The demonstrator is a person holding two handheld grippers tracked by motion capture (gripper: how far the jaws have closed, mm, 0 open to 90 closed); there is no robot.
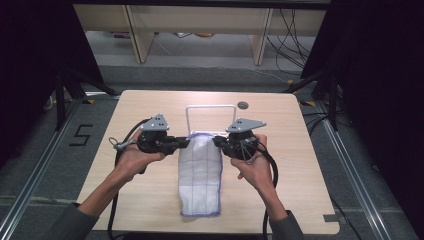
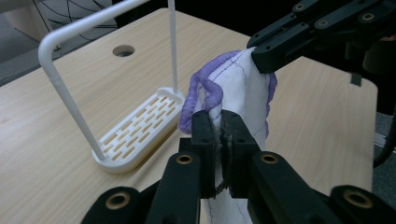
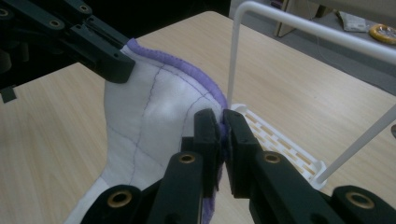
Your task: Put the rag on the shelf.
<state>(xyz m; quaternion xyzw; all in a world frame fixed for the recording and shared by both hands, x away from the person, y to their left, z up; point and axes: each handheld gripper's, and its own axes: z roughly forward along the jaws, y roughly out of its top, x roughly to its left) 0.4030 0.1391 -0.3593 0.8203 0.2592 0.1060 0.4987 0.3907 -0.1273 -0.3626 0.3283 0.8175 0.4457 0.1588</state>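
A white cloth with a purple hem and thin purple grid lines hangs lengthwise over the middle of the wooden table. Its far end is raised and its near end rests on the tabletop. My left gripper is shut on the cloth's far left corner, its jaws pinching the hem. My right gripper is shut on the far right corner of the cloth. Both point inward toward each other. Just behind them stands a white wire rack with a slotted base and an upright hoop.
A round cable hole lies in the table behind the rack. Black cables trail from both grippers off the near edge. Table legs and loose cables stand on the floor beyond the far edge.
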